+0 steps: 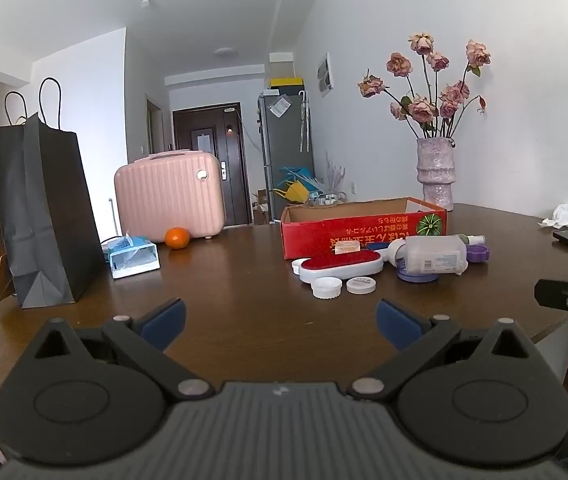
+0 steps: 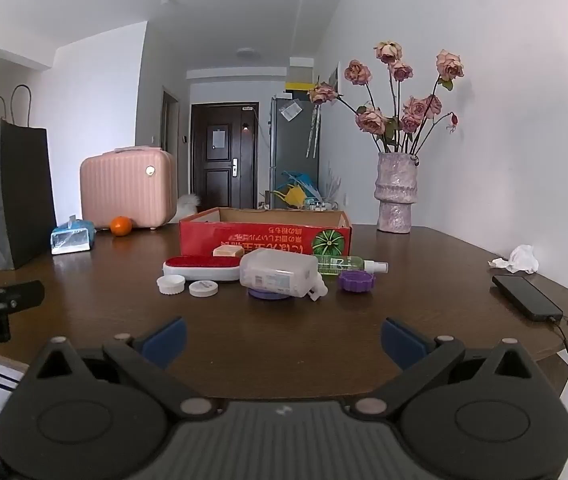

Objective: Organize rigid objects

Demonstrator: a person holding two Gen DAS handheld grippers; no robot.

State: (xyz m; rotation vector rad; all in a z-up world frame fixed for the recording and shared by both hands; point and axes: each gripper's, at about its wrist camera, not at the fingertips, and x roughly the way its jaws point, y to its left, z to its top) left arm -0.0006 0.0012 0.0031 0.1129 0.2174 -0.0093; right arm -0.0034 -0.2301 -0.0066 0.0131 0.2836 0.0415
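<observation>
A red cardboard box (image 1: 364, 232) (image 2: 263, 236) stands open on the brown table (image 1: 243, 304) (image 2: 284, 332). In front of it lie a red-and-white lint brush (image 1: 340, 266) (image 2: 199, 266), a clear plastic bottle on its side (image 1: 432, 254) (image 2: 275, 274), a green spray bottle (image 2: 348, 266), a purple lid (image 2: 356, 280), two white caps (image 1: 326, 287) (image 2: 170, 283) and a small tan block (image 2: 227, 251). My left gripper (image 1: 279, 320) and right gripper (image 2: 281, 340) are both open and empty, over the near table edge, well short of the objects.
A black paper bag (image 1: 47, 216), blue tissue pack (image 1: 133, 256), orange (image 1: 177, 238) and pink case (image 1: 169, 196) stand at the left. A vase of roses (image 2: 396, 196), crumpled tissue (image 2: 518, 260) and black phone (image 2: 528, 296) are at the right.
</observation>
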